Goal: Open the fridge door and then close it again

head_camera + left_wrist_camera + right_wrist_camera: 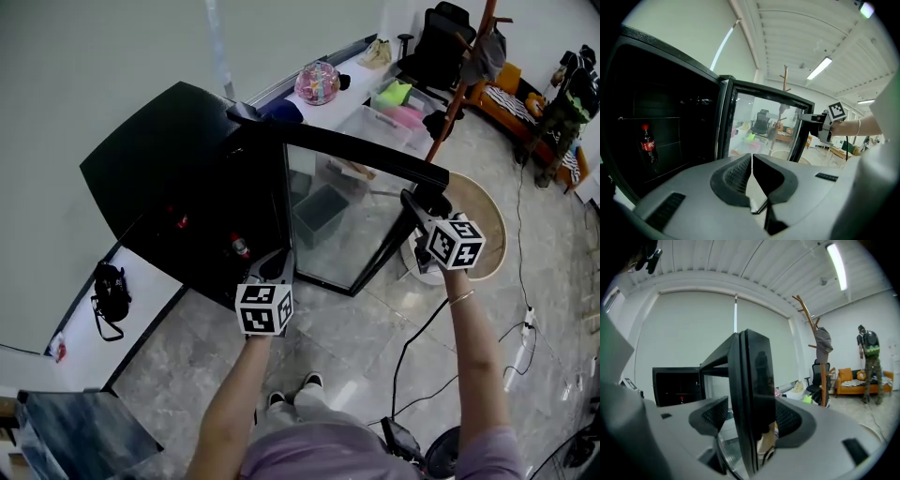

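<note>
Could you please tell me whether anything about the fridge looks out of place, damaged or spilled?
Nothing stands out. The fridge door stands wide open, its free edge between the open jaws of the right gripper. The bottle inside stands upright, and nothing looks spilled or broken.

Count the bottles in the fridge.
1: a red-capped cola bottle stands upright at the left of the open fridge. The interior is dark, so more may be hidden.

Tiled floor [356,323], layout.
Fridge [178,178] at 10 o'clock; cable [412,345] at 5 o'clock; round mat [489,217] at 3 o'clock.
</note>
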The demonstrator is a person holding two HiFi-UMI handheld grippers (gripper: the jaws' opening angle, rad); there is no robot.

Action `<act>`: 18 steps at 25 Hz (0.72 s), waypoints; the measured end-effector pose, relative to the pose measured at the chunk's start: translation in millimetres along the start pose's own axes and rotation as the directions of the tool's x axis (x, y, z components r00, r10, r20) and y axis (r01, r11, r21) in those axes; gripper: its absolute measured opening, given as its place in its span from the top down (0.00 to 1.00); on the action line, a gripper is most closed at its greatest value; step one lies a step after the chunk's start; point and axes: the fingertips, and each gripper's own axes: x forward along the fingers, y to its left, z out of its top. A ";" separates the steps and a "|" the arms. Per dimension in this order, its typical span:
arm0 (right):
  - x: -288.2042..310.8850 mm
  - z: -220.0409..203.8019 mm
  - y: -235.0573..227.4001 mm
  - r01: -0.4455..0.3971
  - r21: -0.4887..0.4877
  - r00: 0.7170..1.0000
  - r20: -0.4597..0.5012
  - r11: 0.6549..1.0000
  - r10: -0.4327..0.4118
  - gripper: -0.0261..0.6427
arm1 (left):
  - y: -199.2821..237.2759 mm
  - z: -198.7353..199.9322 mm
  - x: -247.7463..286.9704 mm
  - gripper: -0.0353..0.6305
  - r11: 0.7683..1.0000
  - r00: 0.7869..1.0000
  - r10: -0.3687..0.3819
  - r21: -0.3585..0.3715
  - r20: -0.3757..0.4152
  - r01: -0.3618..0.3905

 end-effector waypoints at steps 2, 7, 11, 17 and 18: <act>0.8 -0.4 0.1 0.003 -0.004 1.000 0.004 1.000 -0.003 0.51 | -0.1 -0.4 2.0 0.93 1.000 1.000 -0.004 0.001 -0.003 0.004; -0.9 1.0 1.2 0.014 -0.009 1.000 0.019 1.000 -0.013 0.50 | -5.5 0.5 5.1 0.93 1.000 1.000 -0.017 -0.001 -0.004 0.017; -7.6 -0.4 4.5 0.003 -0.009 1.000 0.017 1.000 -0.003 0.52 | -10.5 -1.3 5.1 0.93 1.000 1.000 -0.028 -0.002 -0.003 0.028; -23.2 -4.2 16.3 -0.021 -0.011 1.000 0.014 1.000 0.021 0.57 | -14.5 -4.4 -1.8 0.93 0.999 0.999 -0.038 -0.001 -0.003 0.038; -26.2 -5.0 19.3 -0.022 -0.012 1.000 0.016 1.000 0.022 0.58 | -14.8 -4.8 -3.8 0.93 0.999 0.999 -0.039 0.001 -0.003 0.039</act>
